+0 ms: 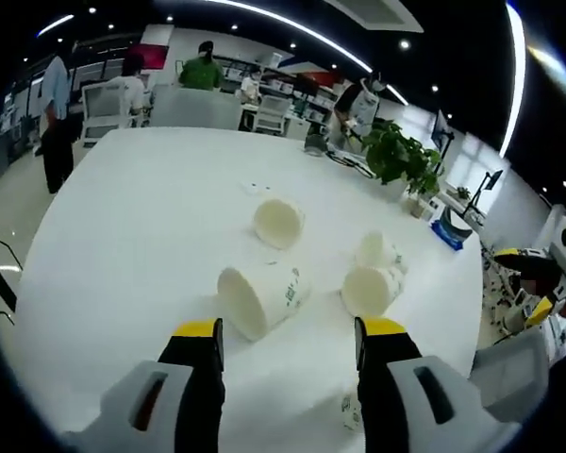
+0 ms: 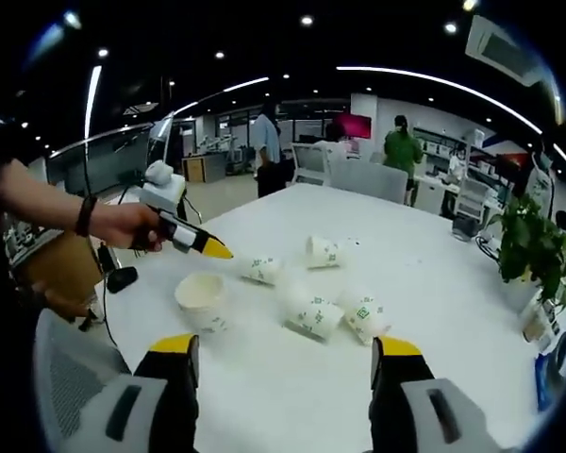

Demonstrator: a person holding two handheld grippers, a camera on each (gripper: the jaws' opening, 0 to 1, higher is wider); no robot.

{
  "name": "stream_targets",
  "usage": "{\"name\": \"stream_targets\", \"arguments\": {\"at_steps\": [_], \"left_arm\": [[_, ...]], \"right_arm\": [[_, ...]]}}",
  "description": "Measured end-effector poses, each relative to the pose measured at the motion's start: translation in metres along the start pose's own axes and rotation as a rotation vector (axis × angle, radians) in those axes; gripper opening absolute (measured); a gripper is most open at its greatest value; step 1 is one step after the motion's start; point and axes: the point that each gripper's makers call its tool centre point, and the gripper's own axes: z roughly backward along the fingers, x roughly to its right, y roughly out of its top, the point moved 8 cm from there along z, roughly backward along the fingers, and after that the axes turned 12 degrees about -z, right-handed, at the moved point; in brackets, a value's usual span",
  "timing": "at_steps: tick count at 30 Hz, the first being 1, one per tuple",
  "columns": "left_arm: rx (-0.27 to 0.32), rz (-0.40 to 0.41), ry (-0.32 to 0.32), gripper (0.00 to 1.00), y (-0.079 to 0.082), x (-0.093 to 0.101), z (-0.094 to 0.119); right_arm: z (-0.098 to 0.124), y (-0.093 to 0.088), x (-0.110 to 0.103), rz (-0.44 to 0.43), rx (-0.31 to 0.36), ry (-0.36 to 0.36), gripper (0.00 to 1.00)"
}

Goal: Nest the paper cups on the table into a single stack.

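In the left gripper view, the left gripper (image 1: 289,342) hangs low over the white table (image 1: 123,245) with its yellow-tipped jaws spread apart and nothing between them. Just ahead of the jaws lies a paper cup on its side (image 1: 260,296), mouth toward the camera, with green print on its wall. To its right lie two more cups close together (image 1: 375,279), and farther out another cup (image 1: 279,223) rests with its mouth facing the camera. A potted plant (image 1: 401,158) stands near the far right edge of the table, and people stand and sit among desks beyond. At the far right edge the right gripper (image 1: 538,283) comes into sight off the table; its jaws cannot be judged here. In the right gripper view, the right gripper (image 2: 288,363) also has its jaws wide and empty above the table. Here the cups lie scattered across the middle: one upright cup (image 2: 201,298) at the left, open mouth up, and four lying on their sides (image 2: 313,316). A person's hand (image 2: 123,225) holds the left gripper from the left, its yellow tips together above the table's edge.
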Motion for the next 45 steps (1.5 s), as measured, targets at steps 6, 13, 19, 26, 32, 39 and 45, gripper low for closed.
{"name": "stream_targets", "arguments": {"at_steps": [6,13,19,26,32,39,45], "left_arm": [[-0.039,0.0,-0.022,0.55,-0.001,-0.006,-0.009],[-0.051,-0.018,-0.067,0.53,-0.003,-0.001,-0.026],[-0.05,0.0,-0.097,0.51,-0.005,-0.008,-0.048],[-0.028,0.051,-0.142,0.45,-0.007,0.002,-0.058],[-0.024,0.07,-0.19,0.4,-0.012,0.006,-0.068],[-0.018,0.063,-0.169,0.0,-0.011,0.005,-0.073],[0.001,0.034,-0.169,0.0,-0.004,0.009,-0.068]], "right_arm": [[0.006,-0.003,-0.005,0.011,-0.034,0.0,0.79],[0.013,-0.008,-0.009,0.003,-0.059,0.009,0.84],[0.016,-0.013,-0.016,0.009,-0.078,0.033,0.9],[0.019,-0.013,-0.016,0.029,-0.092,0.048,0.92],[0.024,-0.014,-0.018,0.061,-0.123,0.058,0.93],[0.027,-0.018,-0.024,0.062,-0.142,0.068,0.93],[0.026,-0.019,-0.027,0.06,-0.148,0.076,0.92]]}}
